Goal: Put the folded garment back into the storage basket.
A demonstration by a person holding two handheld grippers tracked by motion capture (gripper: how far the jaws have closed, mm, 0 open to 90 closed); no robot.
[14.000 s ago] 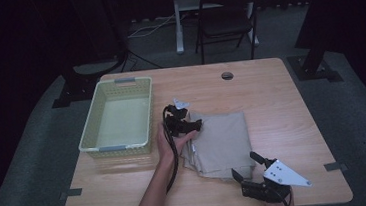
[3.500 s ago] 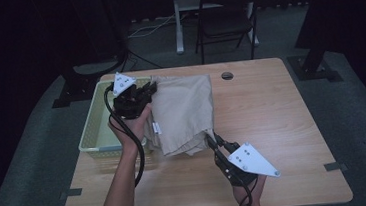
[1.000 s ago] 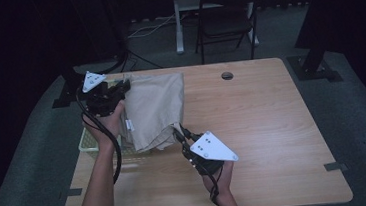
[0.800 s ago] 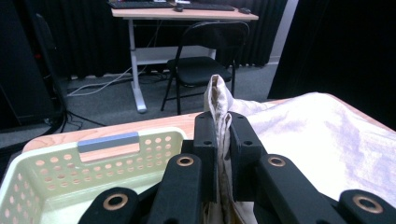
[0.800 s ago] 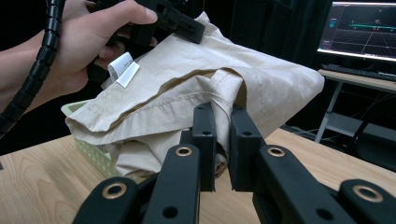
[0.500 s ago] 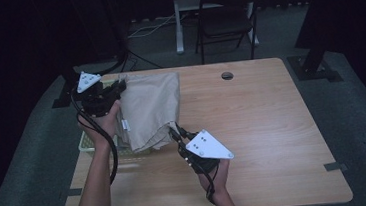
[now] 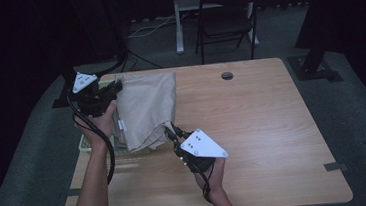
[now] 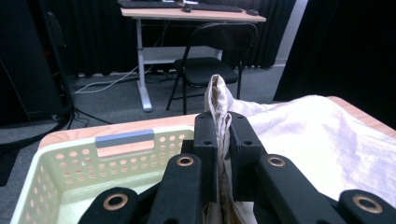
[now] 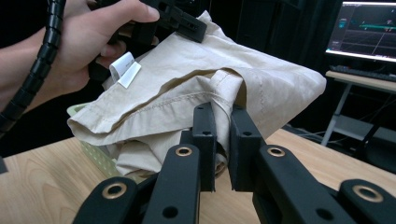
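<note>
Hanging between two grippers, one folded beige cloth is held above the left end of the table, over one pale green basket. The left gripper pinches the cloth's far corner with jaws nearly closed on the fabric; the right gripper clamps a near hem the same way. One small white tag sticks out of the cloth; no writing on it can be read.

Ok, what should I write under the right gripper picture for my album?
The right gripper and left gripper hold a folded beige cloth above the basket.
</note>
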